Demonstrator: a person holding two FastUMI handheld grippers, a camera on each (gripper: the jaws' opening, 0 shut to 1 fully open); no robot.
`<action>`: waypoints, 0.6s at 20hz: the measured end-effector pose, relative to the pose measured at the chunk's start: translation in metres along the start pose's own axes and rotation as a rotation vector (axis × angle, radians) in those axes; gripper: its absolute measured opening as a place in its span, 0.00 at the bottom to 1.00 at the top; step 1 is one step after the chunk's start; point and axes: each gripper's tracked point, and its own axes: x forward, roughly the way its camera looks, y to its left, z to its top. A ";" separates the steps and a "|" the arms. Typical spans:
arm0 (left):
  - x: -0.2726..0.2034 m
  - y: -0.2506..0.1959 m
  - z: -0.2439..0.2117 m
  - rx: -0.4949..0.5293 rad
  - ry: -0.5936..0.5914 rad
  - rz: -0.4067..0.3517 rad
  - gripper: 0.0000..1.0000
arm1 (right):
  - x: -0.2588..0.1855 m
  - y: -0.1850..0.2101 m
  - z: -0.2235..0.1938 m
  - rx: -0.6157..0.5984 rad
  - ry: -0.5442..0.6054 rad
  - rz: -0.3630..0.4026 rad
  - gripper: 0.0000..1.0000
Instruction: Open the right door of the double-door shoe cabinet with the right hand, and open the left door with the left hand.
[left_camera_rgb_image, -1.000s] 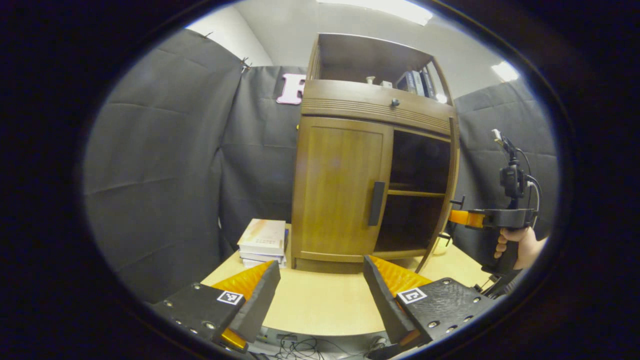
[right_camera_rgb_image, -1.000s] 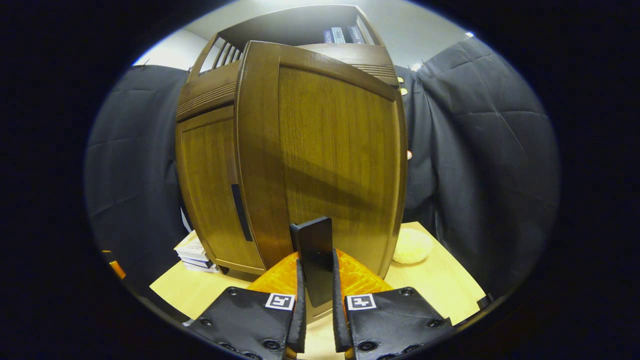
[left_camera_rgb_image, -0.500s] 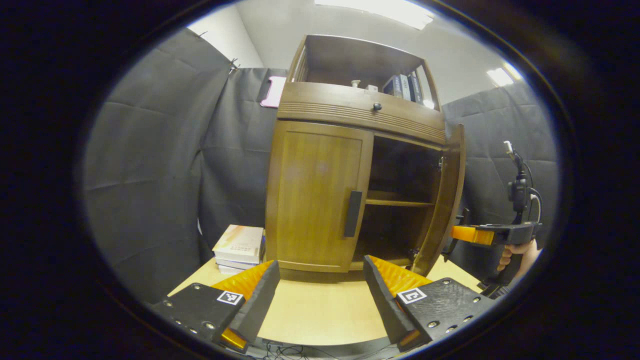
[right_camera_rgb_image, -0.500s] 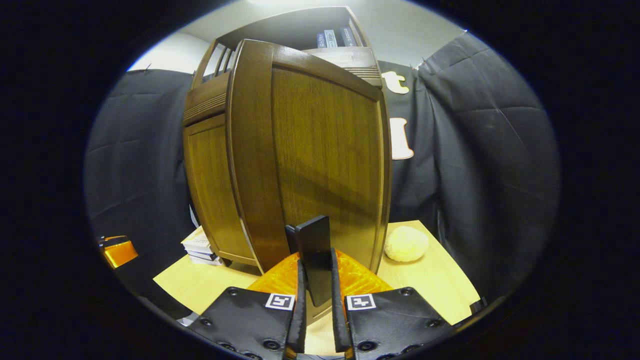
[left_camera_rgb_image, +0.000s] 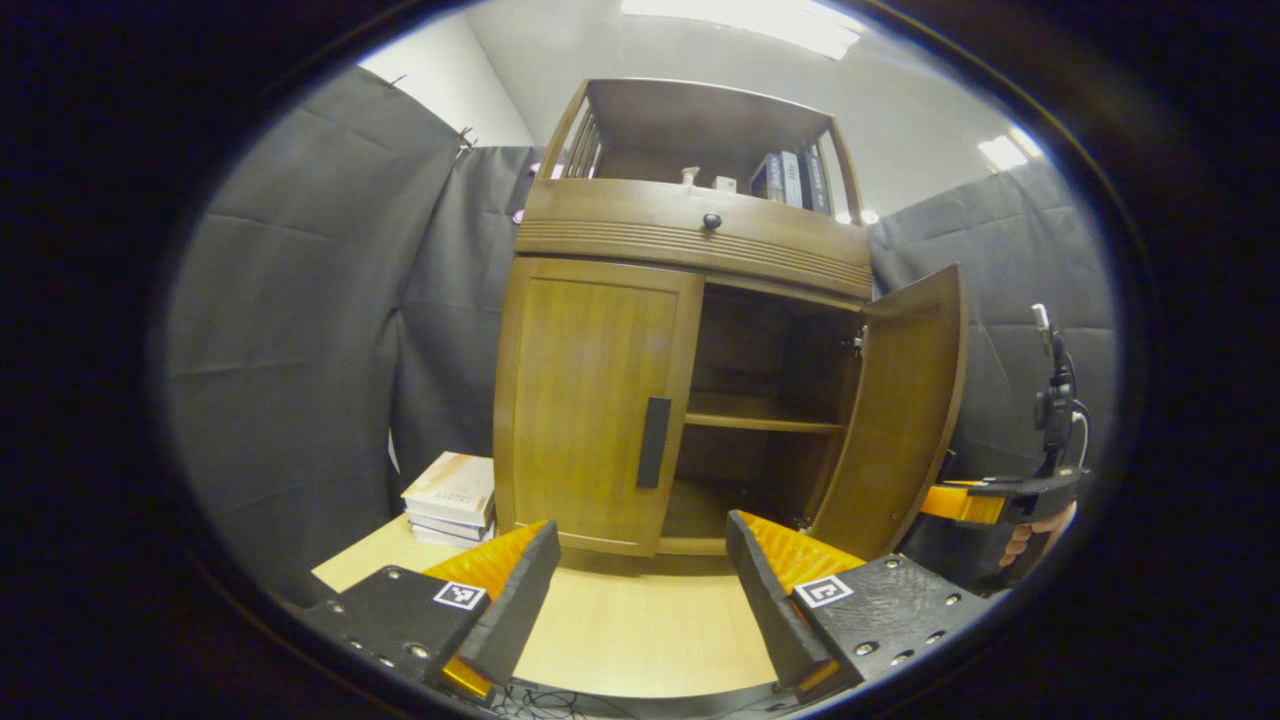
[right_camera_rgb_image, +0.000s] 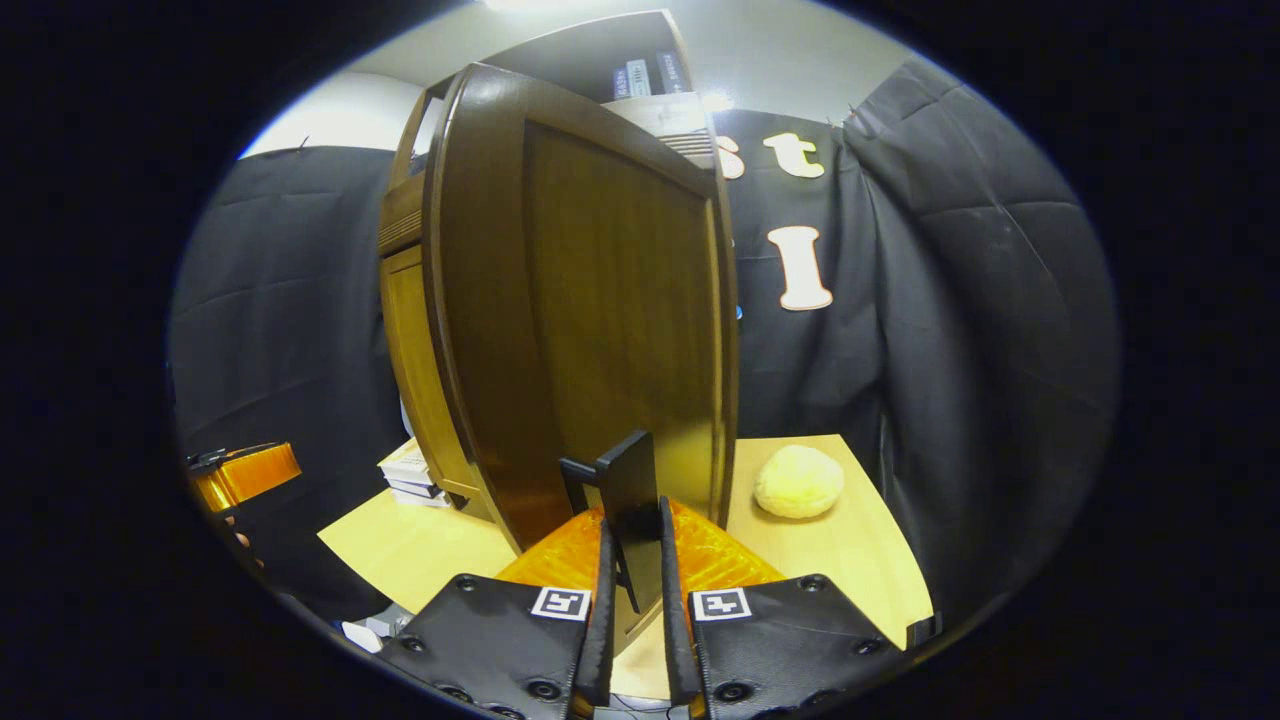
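The brown wooden shoe cabinet (left_camera_rgb_image: 690, 240) stands on a light table (left_camera_rgb_image: 640, 620). Its right door (left_camera_rgb_image: 900, 410) is swung wide open, showing a dark inside with a shelf (left_camera_rgb_image: 755, 412). In the right gripper view that door (right_camera_rgb_image: 590, 310) looms close, and my right gripper (right_camera_rgb_image: 634, 545) is shut on its black handle (right_camera_rgb_image: 632, 505). The left door (left_camera_rgb_image: 590, 400) is closed, with a black vertical handle (left_camera_rgb_image: 654, 442). My left gripper (left_camera_rgb_image: 640, 575) is open, low in front of the cabinet and apart from it. The right gripper (left_camera_rgb_image: 985, 500) and the hand holding it appear at the far right of the left gripper view.
A stack of books (left_camera_rgb_image: 452, 495) lies on the table left of the cabinet. A pale round soft object (right_camera_rgb_image: 798, 481) rests on the table right of the open door. Books (left_camera_rgb_image: 790, 178) stand on the cabinet's top shelf. Black cloth walls surround the table.
The right door has swung further open with my right gripper still shut on its handle. The left gripper view has shifted, and the cabinet now sits more central.
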 end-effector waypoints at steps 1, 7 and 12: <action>-0.002 -0.009 0.000 0.002 0.001 0.008 0.96 | -0.003 -0.011 -0.001 0.019 0.003 -0.006 0.22; -0.027 -0.049 -0.011 0.000 0.006 0.073 0.96 | -0.003 -0.072 0.002 0.048 -0.008 -0.024 0.10; -0.050 -0.071 -0.017 0.028 0.022 0.127 0.96 | -0.005 -0.072 0.004 0.076 -0.013 0.039 0.12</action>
